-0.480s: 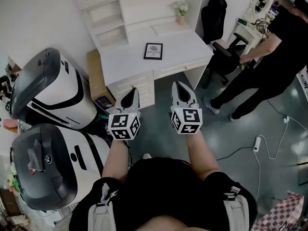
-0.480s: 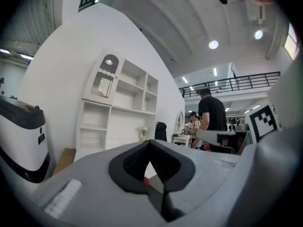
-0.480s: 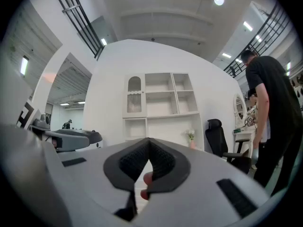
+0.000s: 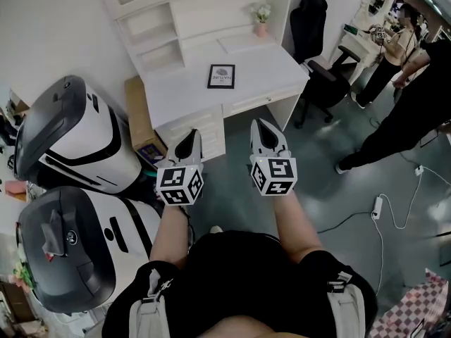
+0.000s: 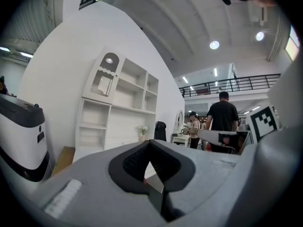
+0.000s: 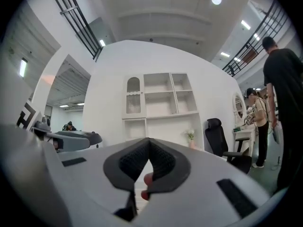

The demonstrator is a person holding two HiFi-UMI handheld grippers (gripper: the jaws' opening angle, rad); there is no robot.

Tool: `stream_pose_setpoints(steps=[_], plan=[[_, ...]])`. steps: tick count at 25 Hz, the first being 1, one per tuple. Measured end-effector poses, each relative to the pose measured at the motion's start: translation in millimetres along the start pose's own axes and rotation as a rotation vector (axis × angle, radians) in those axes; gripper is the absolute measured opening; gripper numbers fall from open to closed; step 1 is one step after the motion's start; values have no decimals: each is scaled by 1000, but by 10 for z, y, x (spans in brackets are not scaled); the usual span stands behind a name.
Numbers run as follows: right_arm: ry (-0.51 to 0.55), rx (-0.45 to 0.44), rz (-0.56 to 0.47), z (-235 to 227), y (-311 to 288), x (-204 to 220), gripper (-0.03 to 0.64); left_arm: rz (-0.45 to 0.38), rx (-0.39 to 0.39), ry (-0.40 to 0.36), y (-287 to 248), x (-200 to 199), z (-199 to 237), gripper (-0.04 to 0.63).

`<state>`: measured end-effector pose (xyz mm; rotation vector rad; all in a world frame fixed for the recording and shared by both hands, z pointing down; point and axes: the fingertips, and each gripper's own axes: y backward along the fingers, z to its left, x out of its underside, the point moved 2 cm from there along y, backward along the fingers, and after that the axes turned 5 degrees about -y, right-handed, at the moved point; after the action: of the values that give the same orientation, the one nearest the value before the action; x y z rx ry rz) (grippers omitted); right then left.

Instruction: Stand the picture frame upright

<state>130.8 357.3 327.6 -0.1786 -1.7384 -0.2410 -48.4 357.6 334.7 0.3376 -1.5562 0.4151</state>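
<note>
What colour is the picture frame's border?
Black, around a white print; the picture frame shows best in the head view.

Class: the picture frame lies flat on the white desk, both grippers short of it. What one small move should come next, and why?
Probably bring both grippers forward to the desk. The picture frame lies flat on it, while the left gripper and right gripper hang over the floor in front, shut and empty, too far off to grip.
</note>
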Motion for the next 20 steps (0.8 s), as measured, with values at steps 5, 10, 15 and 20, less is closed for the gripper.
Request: stream_pose_setpoints(steps=[5, 10, 15, 20], plan=[[18, 10, 0, 91, -17, 17, -1, -5, 3, -4, 9, -16, 72, 9], [19, 27, 9, 258, -97, 69, 0, -17, 25, 0, 31, -9, 261, 9], [42, 49, 23, 535, -243, 136, 0, -3, 32, -27, 26, 44, 575, 9], [63, 79, 29, 701, -338, 200, 0, 5, 64, -26, -16, 76, 763, 9]])
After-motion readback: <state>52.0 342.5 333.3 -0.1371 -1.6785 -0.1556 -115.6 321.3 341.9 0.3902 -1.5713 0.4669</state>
